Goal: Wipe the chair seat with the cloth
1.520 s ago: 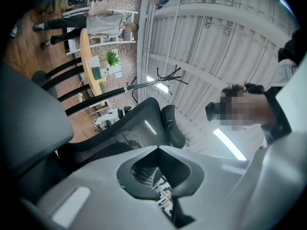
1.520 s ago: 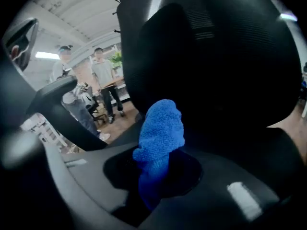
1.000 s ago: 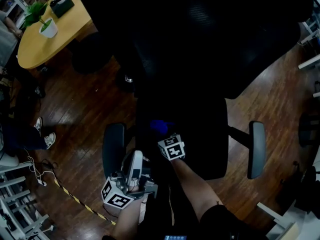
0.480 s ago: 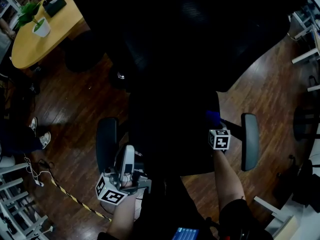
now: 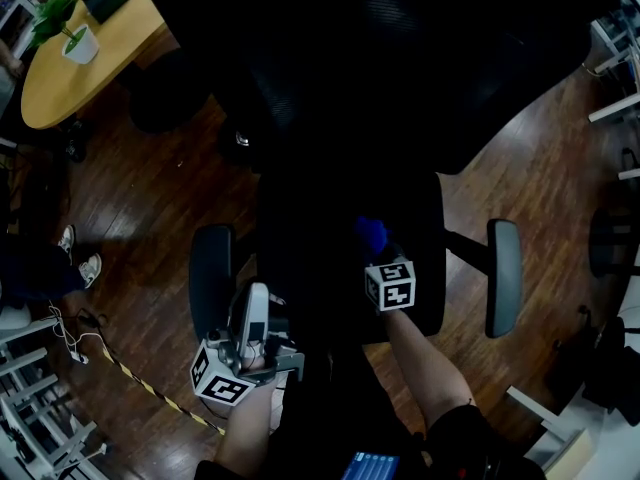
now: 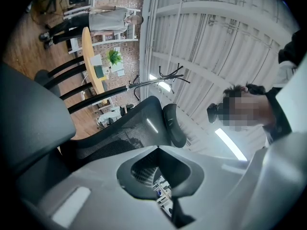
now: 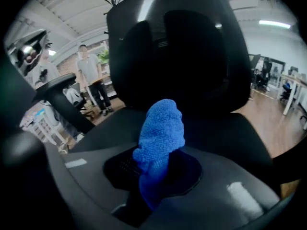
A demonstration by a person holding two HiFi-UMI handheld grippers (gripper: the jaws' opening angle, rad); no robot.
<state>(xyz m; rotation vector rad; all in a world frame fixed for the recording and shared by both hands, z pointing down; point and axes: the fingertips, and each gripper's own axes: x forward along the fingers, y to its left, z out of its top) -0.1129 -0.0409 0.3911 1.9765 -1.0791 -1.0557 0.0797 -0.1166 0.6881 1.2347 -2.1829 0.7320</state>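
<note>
Between jaws of right tool (image 7: 154, 186), blue cloth (image 7: 160, 131) clamped, bunched end sticking forward over chair seat (image 7: 230, 133). Cloth looks soft, light, limp; best held at gathered root. Left tool (image 6: 163, 181) closed, empty, beside armrest (image 5: 210, 273).

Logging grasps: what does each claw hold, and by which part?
Right claw pinches the blue cloth by its lower end; left claw holds nothing.
</note>
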